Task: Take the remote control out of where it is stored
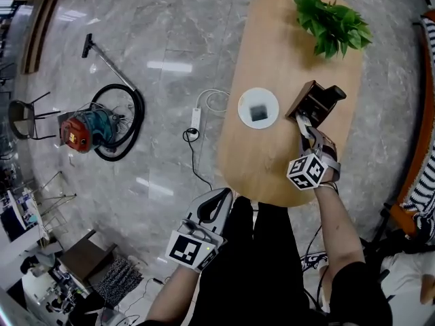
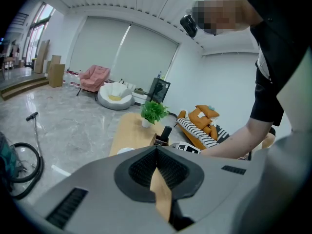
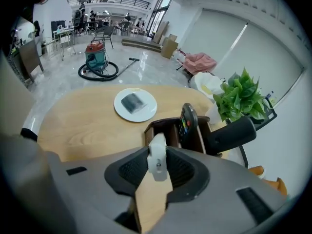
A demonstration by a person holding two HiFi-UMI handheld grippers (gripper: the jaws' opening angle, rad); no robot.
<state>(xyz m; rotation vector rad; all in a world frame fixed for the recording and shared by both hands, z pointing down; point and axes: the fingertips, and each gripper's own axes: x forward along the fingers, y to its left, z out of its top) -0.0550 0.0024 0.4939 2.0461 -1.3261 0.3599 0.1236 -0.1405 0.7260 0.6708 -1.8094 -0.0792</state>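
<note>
a: what's over on the left?

b: a vacuum cleaner (image 1: pixel 85 129) lies on the marble floor with its hose coiled round it. a white power strip (image 1: pixel 196 119) sits closer to the tabletop (image 1: pixel 272 46).

a: and the left claw (image 1: pixel 221 195)?

b: it's just beside the tabletop's near edge, over the person's lap, with its pads pressed together and nothing between them.

a: further along?

b: a white plate (image 1: pixel 268 97) with a small dark square (image 1: pixel 257 112) lying on it. just right of that is the wooden holder (image 1: pixel 309 100).

a: where's the remote?

b: the black remote (image 3: pixel 187 121) stands in one of the holder's compartments, its buttoned top poking above the rim.

a: and the right claw (image 1: pixel 304 122)?

b: it points steeply down at the holder's near side, pinching a small white piece (image 3: pixel 157 162) between its pads. i can't tell what that piece is, or whether its lower end is in the holder.

a: anything beyond?

b: a leafy green plant (image 1: pixel 331 20) at the tabletop's far end.
</note>
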